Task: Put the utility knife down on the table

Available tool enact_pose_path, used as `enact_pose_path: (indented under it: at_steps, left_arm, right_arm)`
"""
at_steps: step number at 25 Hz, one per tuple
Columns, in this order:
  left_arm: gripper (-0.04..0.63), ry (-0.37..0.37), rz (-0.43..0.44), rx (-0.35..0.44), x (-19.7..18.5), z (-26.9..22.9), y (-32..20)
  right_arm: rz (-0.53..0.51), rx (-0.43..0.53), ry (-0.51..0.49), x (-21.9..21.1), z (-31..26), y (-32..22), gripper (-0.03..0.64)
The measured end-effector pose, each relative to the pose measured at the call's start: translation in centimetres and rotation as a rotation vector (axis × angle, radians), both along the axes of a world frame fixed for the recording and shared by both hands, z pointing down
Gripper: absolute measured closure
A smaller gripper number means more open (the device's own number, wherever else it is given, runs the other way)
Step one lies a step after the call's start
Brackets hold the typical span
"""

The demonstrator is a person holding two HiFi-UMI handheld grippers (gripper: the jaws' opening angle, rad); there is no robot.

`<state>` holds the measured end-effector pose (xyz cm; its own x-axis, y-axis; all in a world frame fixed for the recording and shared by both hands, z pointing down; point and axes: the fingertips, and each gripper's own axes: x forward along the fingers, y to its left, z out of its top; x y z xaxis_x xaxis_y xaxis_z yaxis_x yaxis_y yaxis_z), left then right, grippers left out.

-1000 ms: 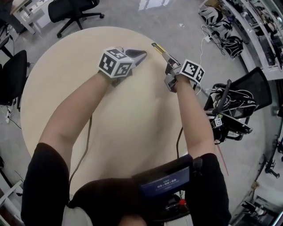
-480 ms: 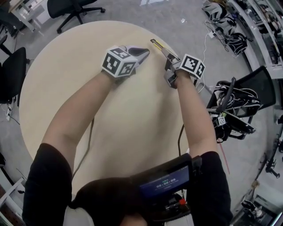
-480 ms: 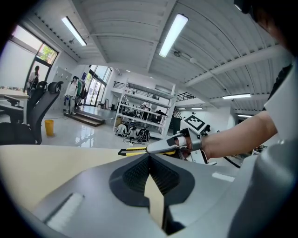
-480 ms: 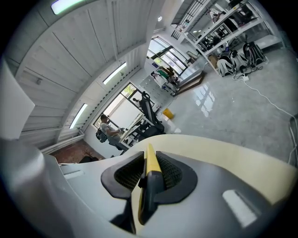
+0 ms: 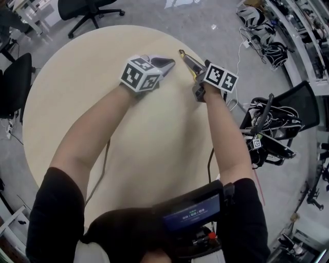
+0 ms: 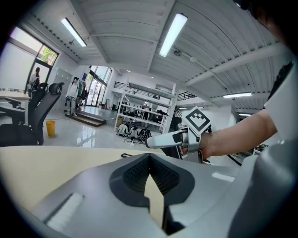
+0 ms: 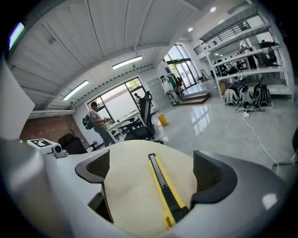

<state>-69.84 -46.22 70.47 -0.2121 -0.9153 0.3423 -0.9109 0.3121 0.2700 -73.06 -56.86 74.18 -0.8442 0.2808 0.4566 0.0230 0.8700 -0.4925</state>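
The yellow and black utility knife point(image 7: 163, 190) lies flat on the round beige table point(image 7: 125, 186), between the jaws of my right gripper point(image 7: 151, 169). Those jaws are opening and stand wide, with neither pad touching the knife. In the head view the knife point(image 5: 187, 59) points away toward the table's far edge, just ahead of the right gripper point(image 5: 195, 69). My left gripper point(image 5: 165, 63) rests to its left, shut and empty, its tips together point(image 6: 149, 157) over the table point(image 6: 46, 158). The right gripper point(image 6: 170, 138) also shows in the left gripper view.
The table's far edge point(image 5: 169, 35) is close beyond the knife. Office chairs stand on the floor at the far left point(image 5: 87, 10) and left point(image 5: 13, 87). A black chair with cables point(image 5: 272, 123) sits at the right. A person point(image 7: 97, 122) stands far off.
The right gripper has rolled at the wrist and its jaws have let go of the knife, which now lies on the table. The left gripper has kept still.
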Motion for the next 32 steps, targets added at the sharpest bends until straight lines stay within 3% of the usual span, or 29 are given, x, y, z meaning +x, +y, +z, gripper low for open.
enact_pose_path:
  at_steps: [10,13,23,32]
  left_arm:
    - [0.597,-0.006,0.01,-0.006,1.6,-1.8,0.4]
    - [0.597,-0.018,0.014,0.008,2.3,-4.2,0.9]
    - [0.597,-0.08,0.049,0.078,8.4,-15.3,0.7]
    - [0.597,-0.147,0.103,0.141,16.0,-24.1,1.6]
  right_arm:
    - [0.022,0.003,-0.029,2.0,-3.1,-0.4,0.079]
    - [0.028,0.005,-0.054,3.5,-5.8,-0.1,0.12]
    - [0.075,0.043,-0.154,12.7,-17.9,-2.4,0.354]
    - [0.106,0.07,-0.253,24.0,-27.5,-4.4,0.538]
